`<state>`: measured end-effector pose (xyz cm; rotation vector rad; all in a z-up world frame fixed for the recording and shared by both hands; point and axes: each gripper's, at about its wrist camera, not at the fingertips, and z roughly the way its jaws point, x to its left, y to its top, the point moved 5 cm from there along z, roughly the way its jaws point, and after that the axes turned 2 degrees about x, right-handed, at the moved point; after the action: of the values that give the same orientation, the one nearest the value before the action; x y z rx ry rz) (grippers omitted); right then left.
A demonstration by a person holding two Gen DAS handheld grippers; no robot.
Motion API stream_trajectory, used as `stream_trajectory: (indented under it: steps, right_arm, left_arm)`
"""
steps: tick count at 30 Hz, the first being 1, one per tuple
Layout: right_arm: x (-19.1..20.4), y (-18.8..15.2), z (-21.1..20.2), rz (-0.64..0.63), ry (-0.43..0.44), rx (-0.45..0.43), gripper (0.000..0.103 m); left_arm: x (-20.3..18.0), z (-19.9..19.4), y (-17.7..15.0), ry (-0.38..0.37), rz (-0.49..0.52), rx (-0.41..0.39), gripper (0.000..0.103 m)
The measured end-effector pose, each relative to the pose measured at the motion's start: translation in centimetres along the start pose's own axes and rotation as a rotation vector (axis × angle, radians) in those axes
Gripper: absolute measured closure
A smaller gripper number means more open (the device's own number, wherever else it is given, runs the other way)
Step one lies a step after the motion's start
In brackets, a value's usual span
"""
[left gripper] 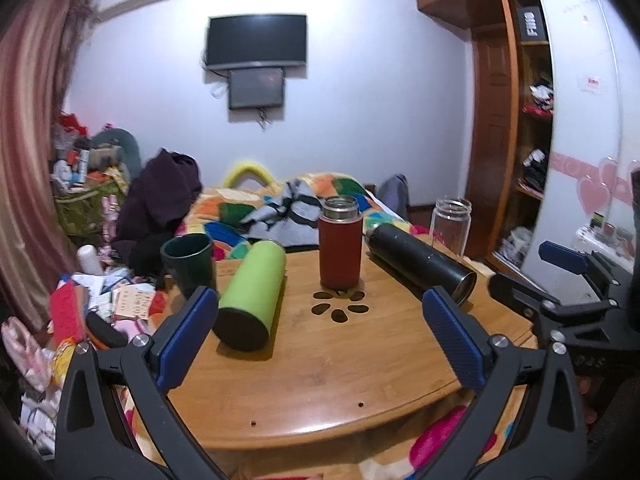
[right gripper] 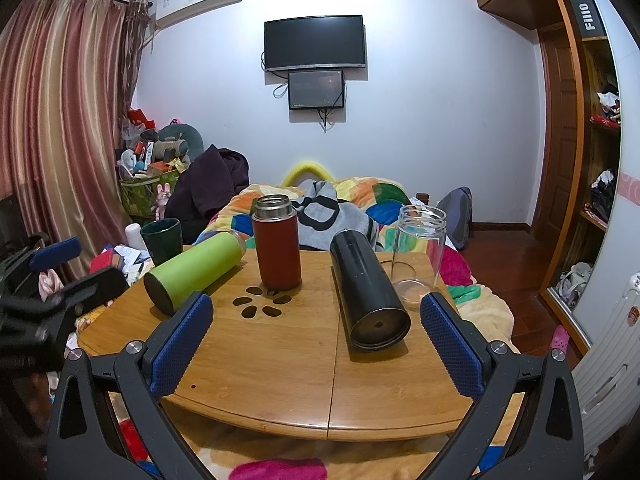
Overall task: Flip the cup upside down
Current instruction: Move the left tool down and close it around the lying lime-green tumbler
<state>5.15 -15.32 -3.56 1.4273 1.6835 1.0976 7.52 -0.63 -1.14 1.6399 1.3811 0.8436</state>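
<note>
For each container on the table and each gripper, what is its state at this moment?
dark green cup: upright, mouth up
green bottle: lying on its side
red flask: upright, no lid
black flask: lying on its side
glass jar: upright, open, looks empty
left gripper: open, holding nothing
right gripper: open, holding nothing

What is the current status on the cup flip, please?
Left gripper and right gripper open, empty. Dark green cup upright, untouched. Green bottle lying beside it, crowding approach.
</note>
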Motion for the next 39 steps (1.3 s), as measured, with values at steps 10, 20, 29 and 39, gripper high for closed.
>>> stream_trajectory:
  steps: [10, 20, 29, 39]
  right_arm:
    - [-1.3, -0.5, 2.0, 0.012, -0.020, 0.036, 0.000]
    - [-2.5, -1.7, 4.6, 0.037, -0.020, 0.101, 0.000]
    - [-3.5, -2.6, 6.6, 0.060, -0.005, 0.145, 0.000]
    - [-3.4, -2.9, 6.7, 0.070, 0.011, 0.162, 0.000]
  left_arm:
    - [3.8, 10.5, 2.3, -0.106, 0.069, 0.325, 0.019]
    - [7.2, 19.3, 2.1, -0.105, 0.078, 0.567, 0.020]
    - [6.7, 23.7, -0.2, -0.023, 0.231, 0.723, 0.020]
    - [4.6, 22.2, -1.8, -0.079, 0.304, 0.761, 0.038]
